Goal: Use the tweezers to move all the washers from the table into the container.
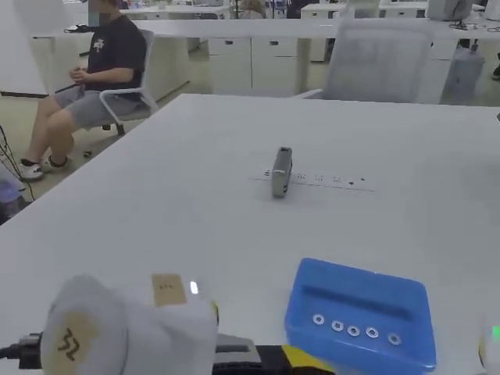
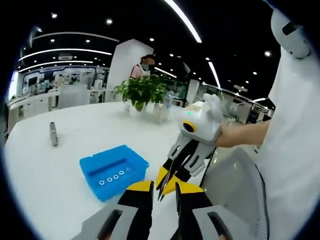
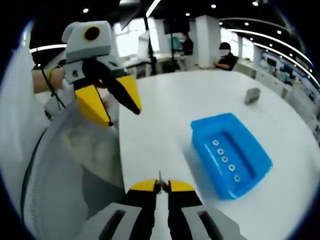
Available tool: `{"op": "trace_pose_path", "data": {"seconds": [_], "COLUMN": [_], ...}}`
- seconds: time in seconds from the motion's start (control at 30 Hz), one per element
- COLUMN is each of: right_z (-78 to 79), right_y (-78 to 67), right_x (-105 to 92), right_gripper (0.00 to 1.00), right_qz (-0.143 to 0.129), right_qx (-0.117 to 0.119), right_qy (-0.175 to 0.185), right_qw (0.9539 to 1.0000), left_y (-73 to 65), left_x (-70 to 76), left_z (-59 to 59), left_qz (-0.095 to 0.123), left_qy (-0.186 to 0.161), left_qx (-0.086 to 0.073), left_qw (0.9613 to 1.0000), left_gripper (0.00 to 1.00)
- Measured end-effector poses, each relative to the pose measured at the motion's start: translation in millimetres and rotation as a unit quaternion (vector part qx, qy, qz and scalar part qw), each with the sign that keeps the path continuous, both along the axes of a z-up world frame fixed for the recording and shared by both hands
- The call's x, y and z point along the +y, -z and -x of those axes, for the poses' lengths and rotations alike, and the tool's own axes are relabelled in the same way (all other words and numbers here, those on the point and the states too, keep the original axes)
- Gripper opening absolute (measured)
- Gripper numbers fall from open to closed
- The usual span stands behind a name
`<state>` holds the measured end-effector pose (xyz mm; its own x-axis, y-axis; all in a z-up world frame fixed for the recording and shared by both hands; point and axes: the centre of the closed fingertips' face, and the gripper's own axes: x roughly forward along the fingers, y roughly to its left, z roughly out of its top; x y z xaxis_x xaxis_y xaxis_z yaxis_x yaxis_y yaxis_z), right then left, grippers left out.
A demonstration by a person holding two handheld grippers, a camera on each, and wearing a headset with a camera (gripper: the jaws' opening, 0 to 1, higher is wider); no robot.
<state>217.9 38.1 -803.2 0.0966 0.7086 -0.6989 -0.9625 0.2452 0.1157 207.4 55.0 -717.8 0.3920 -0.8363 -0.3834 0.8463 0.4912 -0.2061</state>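
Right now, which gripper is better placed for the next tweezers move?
Right. The right gripper is shut on the tweezers; the left gripper is open and empty. Five washers lie in the container.

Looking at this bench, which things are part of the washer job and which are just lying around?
Job: tweezers, clamped in the jaws of the right gripper; five washers; the blue container holding them.
Lying about: small grey block on the table; potted plant; office chair.
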Motion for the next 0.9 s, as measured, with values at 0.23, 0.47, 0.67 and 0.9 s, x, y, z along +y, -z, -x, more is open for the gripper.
{"op": "trace_pose_path", "data": {"seconds": [0.23, 0.47, 0.67, 0.9], "right_z": [17.7, 22.5, 20.6, 17.3], "right_y": [1.3, 2.4, 9.7, 14.0], "right_x": [3.7, 6.3, -1.2, -8.0], "right_gripper": [0.04, 0.04, 0.04, 0.04], "right_qz": [0.000, 0.006, 0.028, 0.028], "right_qx": [0.000, -0.014, -0.022, -0.025], "right_qy": [-0.013, -0.033, -0.040, -0.037], "right_qw": [0.9999, 0.9993, 0.9986, 0.9986], "left_y": [1.6, 19.5, 35.5, 42.5], "left_x": [-31.8, -48.4, -51.6, -39.2], "left_z": [4.8, 9.6, 10.7, 7.0], "left_qz": [-0.034, -0.116, -0.170, -0.200], "left_qy": [0.089, 0.167, 0.202, 0.220], "left_qx": [-0.006, -0.020, -0.041, -0.037], "left_qw": [0.9955, 0.9789, 0.9636, 0.9542], "left_gripper": [0.06, 0.04, 0.00, 0.00]}}
